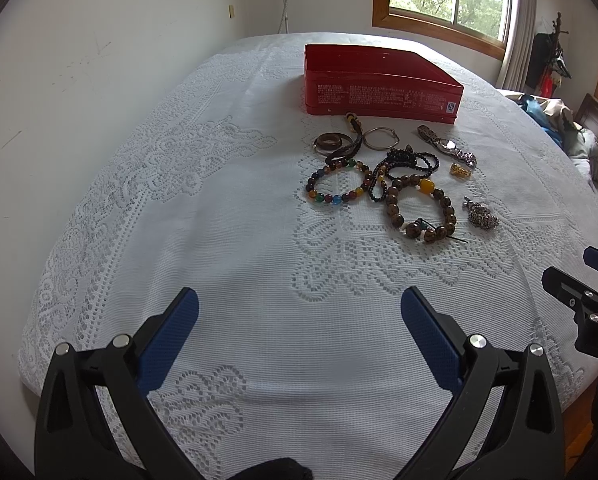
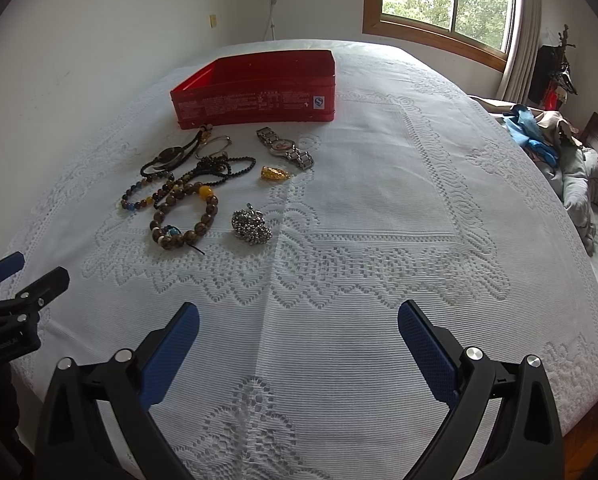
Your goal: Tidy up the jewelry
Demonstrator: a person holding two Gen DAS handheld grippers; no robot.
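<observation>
An open red tin box [image 1: 379,94] [image 2: 255,98] stands on the white lace cloth. In front of it lies jewelry: a brown bead bracelet with a yellow bead [image 1: 393,204] [image 2: 209,212], a multicoloured bead bracelet [image 1: 323,196] [image 2: 139,200], a black bead necklace [image 1: 413,160] [image 2: 227,170], a metal watch [image 1: 447,146] [image 2: 285,148], a gold pendant [image 1: 461,171] [image 2: 274,173], a silver brooch [image 1: 482,216] [image 2: 252,226], a silver ring hoop [image 1: 381,138] and a brown bangle [image 1: 329,143]. My left gripper [image 1: 299,312] and right gripper [image 2: 299,320] are open and empty, well short of the jewelry.
The white lace cloth [image 2: 379,220] covers the whole bed. Crumpled clothes and bedding [image 2: 571,168] lie at the far right by a wooden headboard. A window [image 2: 447,0] is behind, and a white wall runs along the left.
</observation>
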